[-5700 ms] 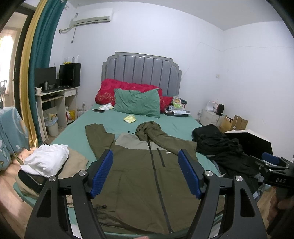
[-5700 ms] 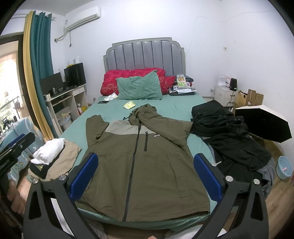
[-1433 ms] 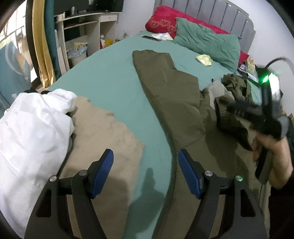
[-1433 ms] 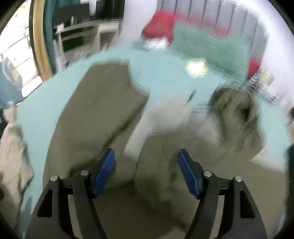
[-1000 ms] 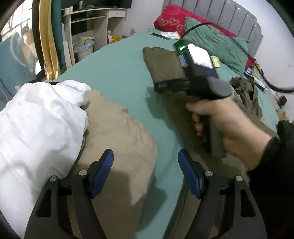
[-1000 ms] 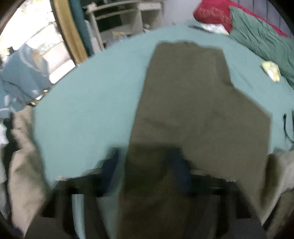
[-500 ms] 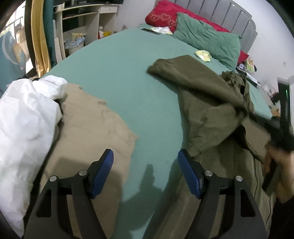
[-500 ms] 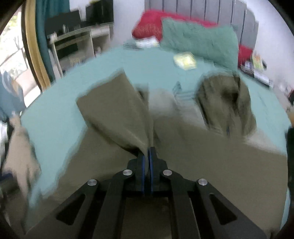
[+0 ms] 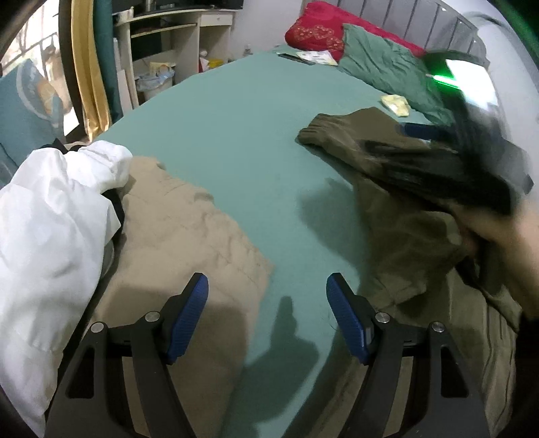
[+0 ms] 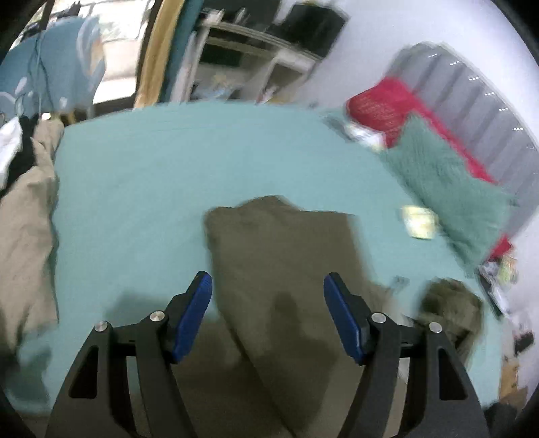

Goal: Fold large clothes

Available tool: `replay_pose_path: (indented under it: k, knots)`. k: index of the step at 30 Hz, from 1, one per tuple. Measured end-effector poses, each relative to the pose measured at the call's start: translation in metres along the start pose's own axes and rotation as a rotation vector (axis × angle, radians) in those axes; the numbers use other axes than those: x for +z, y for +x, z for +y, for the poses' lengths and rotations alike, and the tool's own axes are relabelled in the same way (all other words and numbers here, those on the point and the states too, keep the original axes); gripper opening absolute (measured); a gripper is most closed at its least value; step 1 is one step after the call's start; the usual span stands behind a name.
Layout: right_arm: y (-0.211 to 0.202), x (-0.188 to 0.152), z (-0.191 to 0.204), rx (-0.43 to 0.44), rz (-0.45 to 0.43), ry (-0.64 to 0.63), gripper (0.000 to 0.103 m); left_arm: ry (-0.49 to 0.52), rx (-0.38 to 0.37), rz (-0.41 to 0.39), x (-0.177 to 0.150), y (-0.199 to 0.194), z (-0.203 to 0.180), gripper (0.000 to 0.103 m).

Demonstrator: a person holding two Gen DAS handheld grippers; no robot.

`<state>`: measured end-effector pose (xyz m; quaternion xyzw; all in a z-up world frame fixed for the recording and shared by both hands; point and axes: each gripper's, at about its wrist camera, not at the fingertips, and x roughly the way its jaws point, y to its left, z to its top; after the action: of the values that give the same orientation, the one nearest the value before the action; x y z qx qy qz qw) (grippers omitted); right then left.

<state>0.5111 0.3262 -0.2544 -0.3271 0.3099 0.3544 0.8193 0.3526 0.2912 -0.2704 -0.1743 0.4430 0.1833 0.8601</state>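
**While both grippers stand apart: olive jacket sleeve folded inward on bed**

Where the left wrist view looks down: left gripper (image 9: 267, 315) with black arms and blue-padded fingers (image 9: 188, 315) spread wide, nothing between them, poised above the teal green bed sheet (image 9: 235, 134) and the edge of a tan beige garment (image 9: 188, 242). White crumpled garment (image 9: 50, 209) lying on the tan one at far left. Olive green hooded jacket (image 9: 397, 219) spread on the sheet to the right, ribbed cuff of its sleeve (image 9: 337, 134) pointing toward mid-bed. Right hand (image 9: 505, 242) blurred over the jacket, holding the second tool; detail not readable.

From the right wrist view: right gripper (image 10: 267, 316) likewise parted, blue pads (image 10: 193, 315) clear of any cloth, held above the sleeve (image 10: 279, 256), which lies flat across the jacket body. Hood (image 10: 451, 310) bunched at the right. Frame motion-blurred throughout.

Toward the headboard: green rectangular pillow (image 9: 387, 70) resting against a red patterned pillow (image 9: 320, 30); small yellow packet (image 9: 395, 102) on the sheet just beside the green pillow. White desk with open shelves (image 9: 175, 43) beside the bed at upper left.
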Motion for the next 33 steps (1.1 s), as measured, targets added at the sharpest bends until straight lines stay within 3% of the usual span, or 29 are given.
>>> replay_pose_path:
  k: [4, 5, 6, 8, 15, 18, 20, 25, 33]
  knots:
    - [0.058, 0.017, 0.005, 0.029, 0.109, 0.057, 0.068, 0.011, -0.003, -0.002, 0.003, 0.001, 0.001, 0.076]
    - [0.07, 0.018, 0.004, 0.027, 0.125, 0.062, 0.049, 0.012, -0.005, 0.0, 0.004, 0.001, 0.001, 0.076]
    - [0.077, 0.016, 0.0, 0.023, 0.14, 0.07, 0.013, 0.01, -0.008, 0.003, 0.004, 0.002, 0.002, 0.076]
    - [0.065, 0.007, -0.017, 0.018, 0.124, 0.117, 0.004, -0.001, -0.014, 0.004, 0.005, 0.001, 0.002, 0.076]
    - [-0.076, -0.002, -0.1, -0.123, -0.142, 0.253, 0.003, -0.018, -0.039, 0.014, 0.005, -0.002, -0.008, 0.076]
    - [-0.152, -0.03, -0.153, -0.214, -0.244, 0.368, 0.003, -0.022, -0.057, 0.015, 0.005, -0.004, -0.017, 0.076]
    - [-0.205, -0.066, -0.178, -0.29, -0.289, 0.461, 0.003, -0.022, -0.07, 0.02, 0.005, -0.003, -0.027, 0.076]
    - [-0.253, -0.153, -0.224, -0.387, -0.275, 0.635, 0.003, 0.023, -0.106, 0.031, 0.001, -0.007, -0.05, 0.076]
    - [-0.226, -0.304, -0.255, -0.351, -0.111, 0.911, 0.004, 0.089, -0.113, 0.067, -0.014, 0.002, -0.09, 0.076]
